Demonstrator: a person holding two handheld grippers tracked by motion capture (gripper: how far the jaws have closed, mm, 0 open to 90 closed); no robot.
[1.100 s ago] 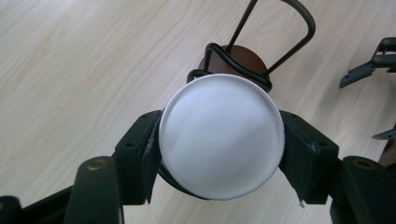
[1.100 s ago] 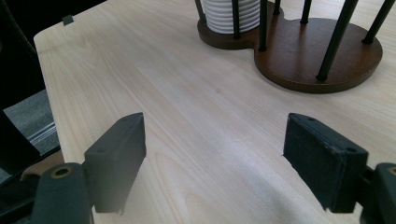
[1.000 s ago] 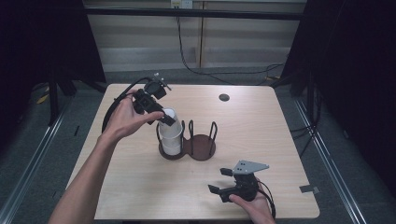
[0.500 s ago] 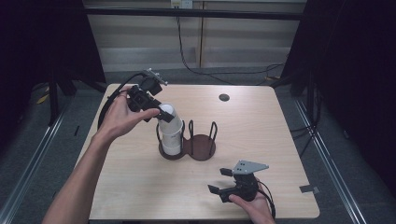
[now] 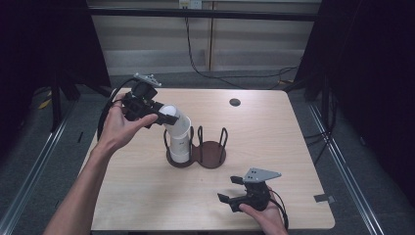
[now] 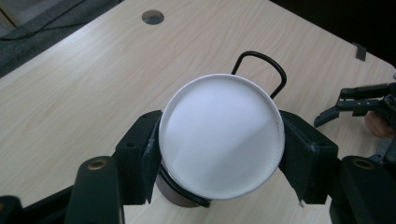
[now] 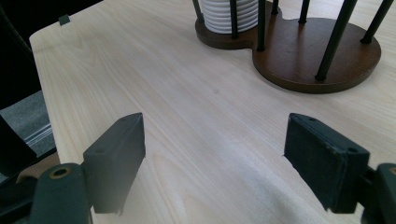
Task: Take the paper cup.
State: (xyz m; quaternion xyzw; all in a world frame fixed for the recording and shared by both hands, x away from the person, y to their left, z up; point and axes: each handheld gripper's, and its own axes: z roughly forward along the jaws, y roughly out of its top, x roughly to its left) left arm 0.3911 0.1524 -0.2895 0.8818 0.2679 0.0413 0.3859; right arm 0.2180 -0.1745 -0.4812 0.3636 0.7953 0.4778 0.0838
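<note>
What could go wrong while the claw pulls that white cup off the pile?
The left claw grips the top white paper cup tilted, so the cups below might cling and lift along. The white cup stack leans in the brown wooden holder with black wire loops, which could tip. Squeezing may dent the cup.

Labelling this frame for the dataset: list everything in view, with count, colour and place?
Table: one, light wood, centre.
Cup holder: one, dark brown base with black wire loops, two bays, table middle; right bay empty.
Paper cups: a white stack in the holder's left bay; top cup tilted and clamped.
Cable hole: one, dark, far side of table.
Tape piece: one, grey, table's near right edge.
Left gripper: black, shut on the top cup.
Right gripper: black, open, low over the table's near edge.
Hands: left hand, right hand.
</note>
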